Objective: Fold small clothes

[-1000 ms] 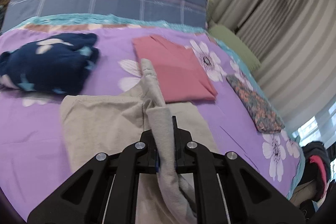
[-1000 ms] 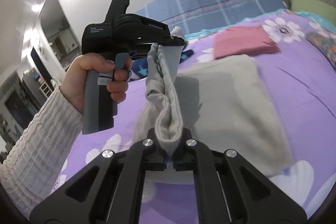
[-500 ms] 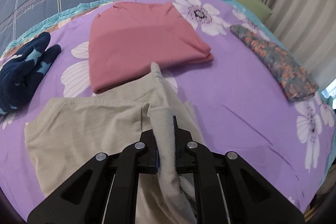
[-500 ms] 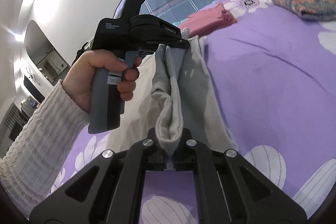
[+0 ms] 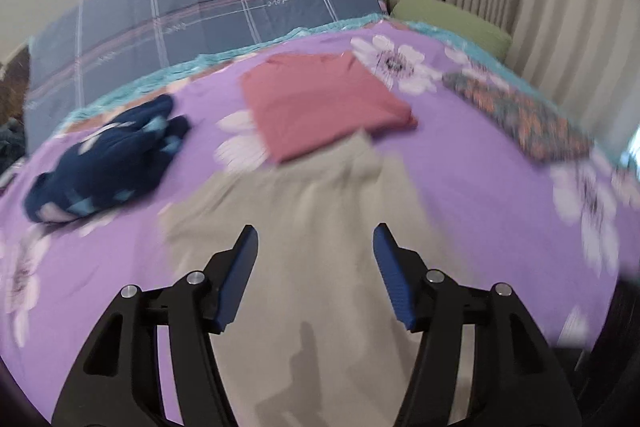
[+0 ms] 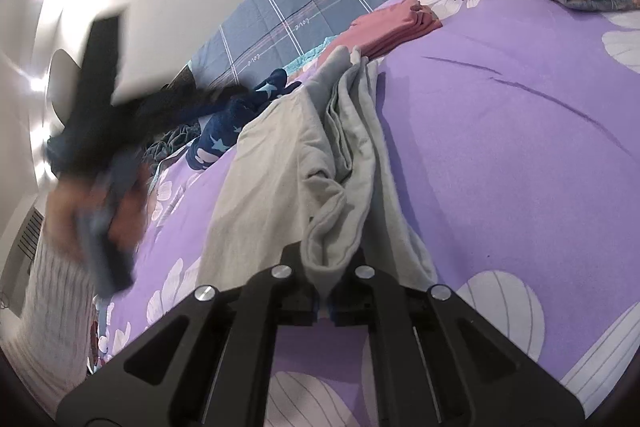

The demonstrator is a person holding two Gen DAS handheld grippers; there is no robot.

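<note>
Left hand-held gripper wide apart above grey garment; right hand-held gripper clamped on its fold.

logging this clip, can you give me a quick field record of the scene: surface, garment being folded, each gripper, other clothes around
surface: bed with purple floral sheet
garment in work: beige garment, partly folded, one edge bunched and lifted
left gripper: open, empty, above the beige garment
right gripper: shut on a bunched fold of the beige garment
folded clothes: pink garment, beyond the beige one; patterned garment, to the right
unfolded: navy star-print garment, crumpled at left
behind: blue plaid pillow, green pillow
</note>
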